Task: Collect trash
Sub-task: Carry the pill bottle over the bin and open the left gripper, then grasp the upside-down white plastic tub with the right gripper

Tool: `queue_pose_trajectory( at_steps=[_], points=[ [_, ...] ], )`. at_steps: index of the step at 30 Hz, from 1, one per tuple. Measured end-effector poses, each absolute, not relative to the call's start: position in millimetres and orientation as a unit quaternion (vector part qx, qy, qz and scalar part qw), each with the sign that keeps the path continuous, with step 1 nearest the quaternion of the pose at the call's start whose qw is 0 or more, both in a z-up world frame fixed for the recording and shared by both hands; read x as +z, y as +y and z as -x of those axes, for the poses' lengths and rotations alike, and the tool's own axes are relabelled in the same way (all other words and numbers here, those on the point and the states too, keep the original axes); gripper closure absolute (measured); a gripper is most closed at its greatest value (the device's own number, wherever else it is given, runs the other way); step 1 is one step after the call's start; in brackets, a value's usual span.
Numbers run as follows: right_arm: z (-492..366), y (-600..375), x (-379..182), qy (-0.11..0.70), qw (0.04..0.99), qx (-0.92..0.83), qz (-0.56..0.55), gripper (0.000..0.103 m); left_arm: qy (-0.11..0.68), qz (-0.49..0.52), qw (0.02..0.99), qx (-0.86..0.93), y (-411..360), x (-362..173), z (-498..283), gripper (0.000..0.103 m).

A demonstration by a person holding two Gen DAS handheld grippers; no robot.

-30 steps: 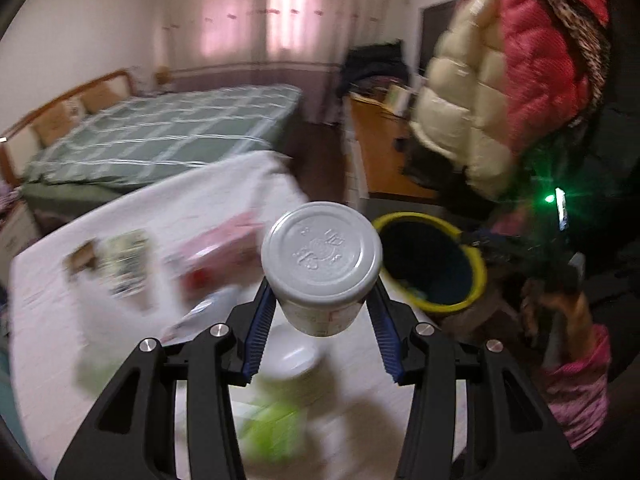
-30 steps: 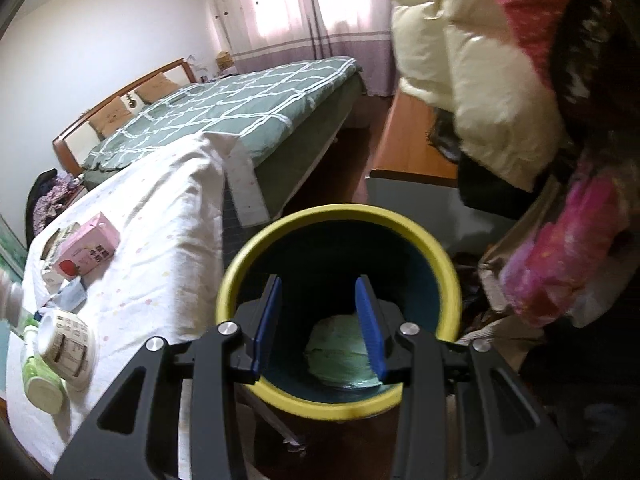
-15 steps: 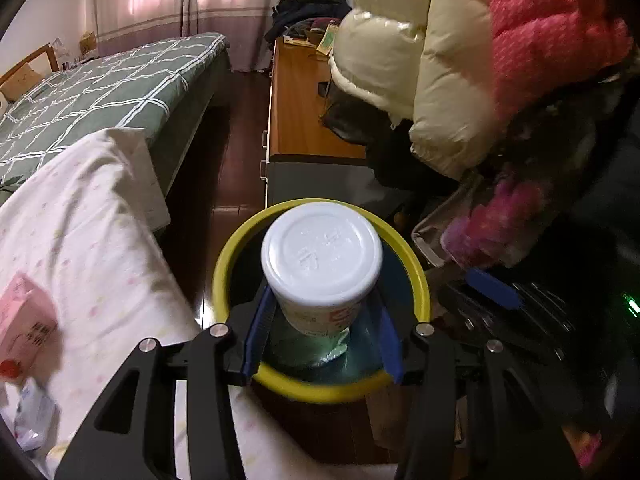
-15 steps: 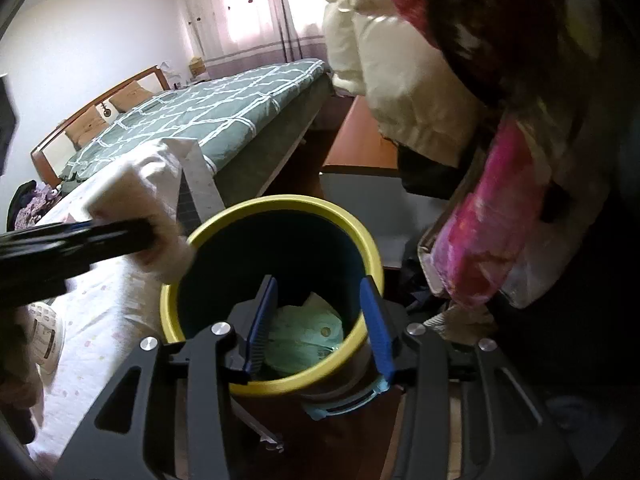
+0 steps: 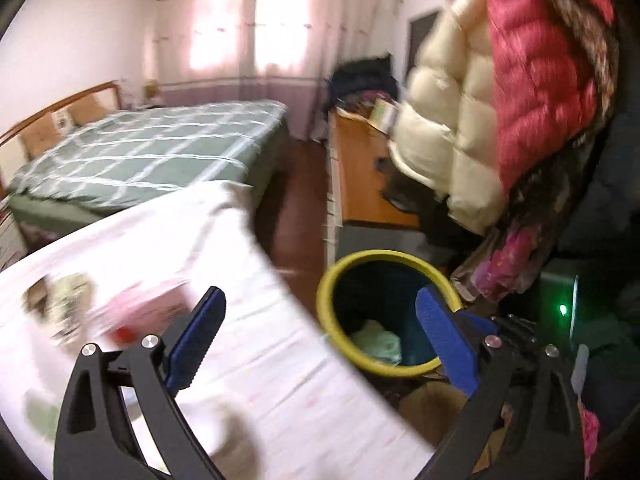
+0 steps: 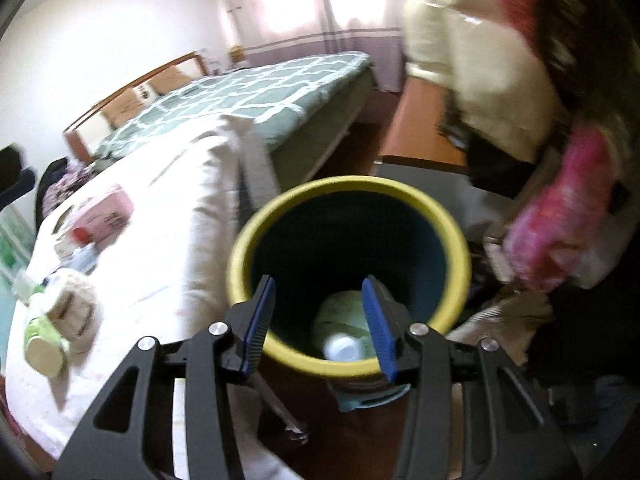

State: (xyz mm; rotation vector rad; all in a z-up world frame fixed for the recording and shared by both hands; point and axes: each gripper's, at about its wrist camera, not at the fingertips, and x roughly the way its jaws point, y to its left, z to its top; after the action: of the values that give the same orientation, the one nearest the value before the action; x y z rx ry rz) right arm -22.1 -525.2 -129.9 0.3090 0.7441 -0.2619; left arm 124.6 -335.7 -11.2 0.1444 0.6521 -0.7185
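Swinging the wide-open, empty left gripper (image 5: 320, 344) toward the pink carton (image 5: 148, 312) at nine o'clock. Approaching slowly, straddling it squarely. Keeping the half-open, empty right gripper (image 6: 320, 320) over the yellow-rimmed bin (image 6: 452, 240).

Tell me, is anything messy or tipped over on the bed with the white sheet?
Yes. In the right wrist view a green bottle lies on its side on the white spotted sheet, beside a round cream container and a pink carton. They look blurred, so I cannot tell whether anything spilled.

1 bin (image 6: 347, 216) – 1 pink carton (image 6: 105, 216)
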Motion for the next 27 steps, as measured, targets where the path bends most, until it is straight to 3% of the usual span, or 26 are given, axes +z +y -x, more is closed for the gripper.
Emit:
queue_pose_trajectory(
  at_steps=[14,27],
  points=[
    [-17.0,-378.1,-104.5,0.36,0.927,0.022,-0.103,0.057,0.294,0.019,0.948,-0.117,-73.2,-20.2,-88.3,0.008],
    [-44.2,-312.4,-115.7,0.386,0.915,0.08,-0.081,0.039,0.295,0.049,0.949,-0.1,-18.4,-34.3,-73.1,0.008]
  ],
)
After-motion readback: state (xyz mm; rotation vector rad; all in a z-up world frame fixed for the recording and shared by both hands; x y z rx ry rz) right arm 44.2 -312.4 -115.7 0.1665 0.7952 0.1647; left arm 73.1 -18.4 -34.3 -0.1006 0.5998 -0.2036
